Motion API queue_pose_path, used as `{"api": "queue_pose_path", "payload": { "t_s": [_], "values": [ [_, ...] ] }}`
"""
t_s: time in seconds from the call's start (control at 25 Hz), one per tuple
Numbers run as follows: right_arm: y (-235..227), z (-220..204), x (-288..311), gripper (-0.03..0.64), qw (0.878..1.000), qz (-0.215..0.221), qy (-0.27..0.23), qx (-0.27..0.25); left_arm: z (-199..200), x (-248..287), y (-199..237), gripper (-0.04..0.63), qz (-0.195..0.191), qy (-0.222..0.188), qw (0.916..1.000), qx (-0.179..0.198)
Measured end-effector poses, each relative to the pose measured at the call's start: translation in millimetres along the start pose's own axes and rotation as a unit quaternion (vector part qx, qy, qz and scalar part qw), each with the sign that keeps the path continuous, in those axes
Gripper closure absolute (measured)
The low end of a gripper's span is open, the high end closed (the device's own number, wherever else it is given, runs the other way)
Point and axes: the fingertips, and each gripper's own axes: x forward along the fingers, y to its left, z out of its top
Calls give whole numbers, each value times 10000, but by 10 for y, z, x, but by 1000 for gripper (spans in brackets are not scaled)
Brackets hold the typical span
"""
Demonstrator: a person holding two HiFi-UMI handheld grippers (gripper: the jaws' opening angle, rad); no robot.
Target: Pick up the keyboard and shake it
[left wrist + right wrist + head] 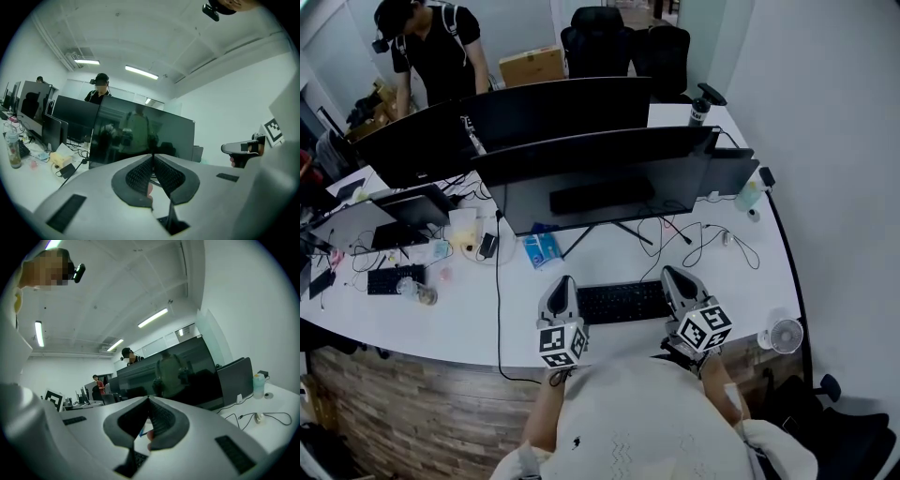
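Observation:
A black keyboard (623, 302) lies flat on the white desk (469, 323), just in front of me. My left gripper (562, 283) hangs over its left end and my right gripper (668, 273) over its right end, both pointing forward towards the monitor. In the left gripper view the left gripper's (153, 155) tips meet, with nothing seen between the pads. In the right gripper view the right gripper's (148, 398) tips also meet, and a bit of the keyboard (135, 459) shows below them. No view shows whether either gripper touches the keyboard.
A wide dark monitor (600, 178) stands just behind the keyboard, with cables (703, 239) trailing to its right. A small white fan (783, 335) sits by the desk's right edge, a blue packet (542, 249) at the left. A person (431, 47) stands behind the far monitors.

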Motion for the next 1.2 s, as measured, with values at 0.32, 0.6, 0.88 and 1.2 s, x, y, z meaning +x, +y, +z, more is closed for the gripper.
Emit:
{"api": "queue_pose_path", "payload": {
  "t_s": [0.32,0.6,0.88,1.2],
  "values": [
    [203,-45,-92,615,9999,109,-21,10,-10,-113,-106,574,-94,-3,9998,163],
    [242,-64,-157,615,9999,136,22,-11,29,-200,-107,574,-92,-74,9997,201],
    [263,101,-190,615,9997,155,-47,-195,242,-252,-28,574,82,-291,9995,76],
    [305,420,-264,615,9985,195,-273,-426,639,-298,2,575,-19,-635,9977,245]
  ]
}}
